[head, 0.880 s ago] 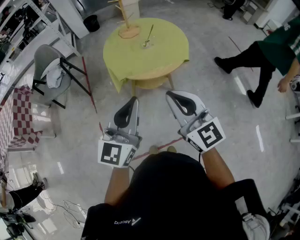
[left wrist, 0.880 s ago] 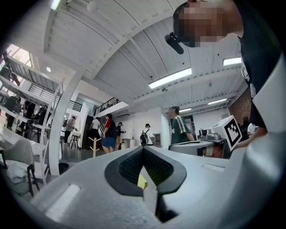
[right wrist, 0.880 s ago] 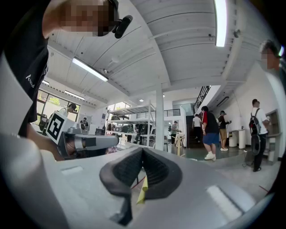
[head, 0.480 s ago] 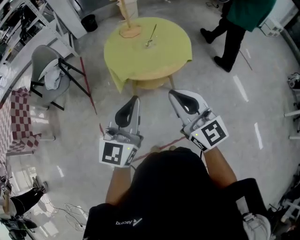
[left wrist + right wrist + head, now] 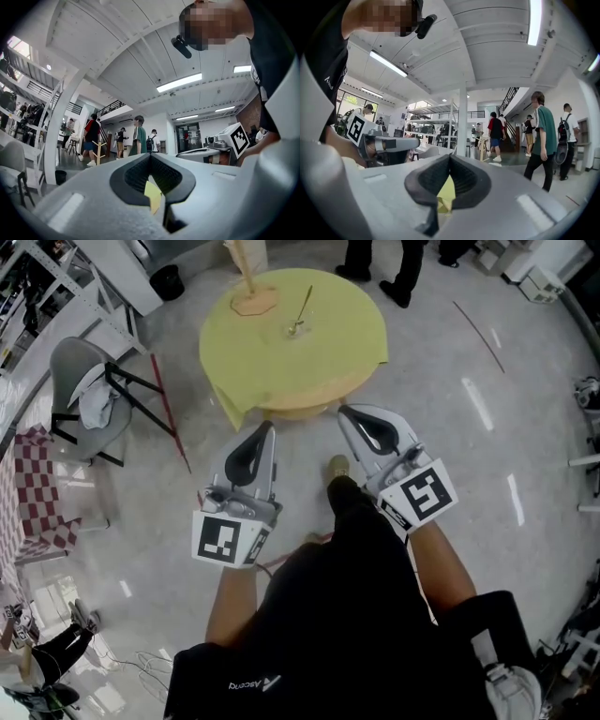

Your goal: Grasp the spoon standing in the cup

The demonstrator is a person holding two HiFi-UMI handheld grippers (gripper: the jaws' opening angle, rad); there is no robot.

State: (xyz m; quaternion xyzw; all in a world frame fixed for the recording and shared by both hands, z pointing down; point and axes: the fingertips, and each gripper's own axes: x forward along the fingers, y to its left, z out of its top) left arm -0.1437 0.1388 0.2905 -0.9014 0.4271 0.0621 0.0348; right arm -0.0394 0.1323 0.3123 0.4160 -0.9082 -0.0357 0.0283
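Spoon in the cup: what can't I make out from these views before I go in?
- Spoon, head view: too small to tell bowl from handle.
- Cup, head view: too small; rim and depth unreadable.
- Wooden stand, head view: top cut off by the frame edge.
- Table, gripper views: left gripper and right gripper bodies hide all but a yellow sliver.

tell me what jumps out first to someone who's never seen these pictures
The round table with its yellow-green cloth stands out at the top of the head view, with a spoon standing in a small cup near its far side. Below it, the left gripper and right gripper are held side by side, both shut and empty, pointing toward the table. A grey chair stands off to the left.
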